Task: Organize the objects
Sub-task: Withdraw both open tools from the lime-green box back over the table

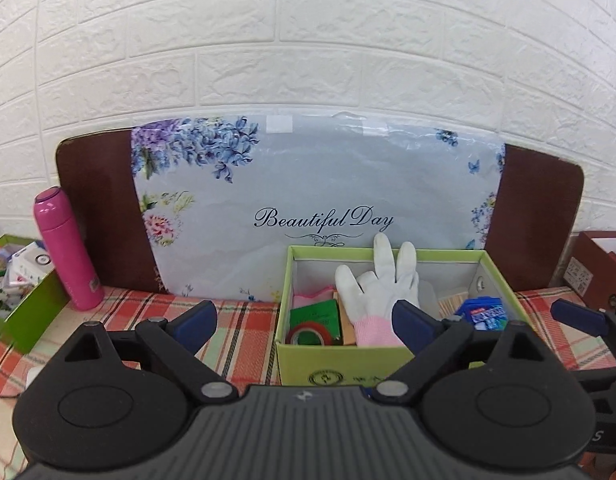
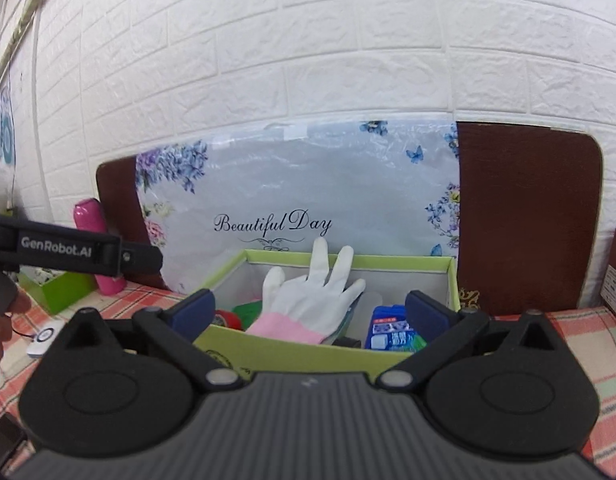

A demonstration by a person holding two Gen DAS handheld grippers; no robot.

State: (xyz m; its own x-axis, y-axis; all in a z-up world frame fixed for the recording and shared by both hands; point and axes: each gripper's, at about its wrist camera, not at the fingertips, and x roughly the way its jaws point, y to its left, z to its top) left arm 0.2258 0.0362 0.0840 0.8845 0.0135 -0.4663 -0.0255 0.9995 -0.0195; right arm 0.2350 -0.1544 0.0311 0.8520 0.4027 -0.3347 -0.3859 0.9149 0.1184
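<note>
A light green open box [image 1: 384, 255] [image 2: 452, 280] stands on the plaid tablecloth. A white glove with a pink cuff [image 1: 378, 286] [image 2: 312, 296] lies in it, fingers over the far rim. Beside the glove are a red tape roll [image 1: 310, 336] [image 2: 227, 318], a green packet [image 1: 318, 314] and a blue packet [image 1: 486, 314] [image 2: 392, 332]. My left gripper [image 1: 308, 320] is open and empty, just in front of the box. My right gripper [image 2: 312, 312] is open and empty, at the box's near wall.
A pink bottle [image 1: 65, 250] [image 2: 93, 224] stands at the left, next to a second green box [image 1: 27, 312] [image 2: 55, 290] with small items. A floral "Beautiful Day" board [image 1: 320, 192] leans on the brick wall. A dark red box [image 1: 600, 264] stands at the right. A small white device [image 2: 43, 340] lies at the left.
</note>
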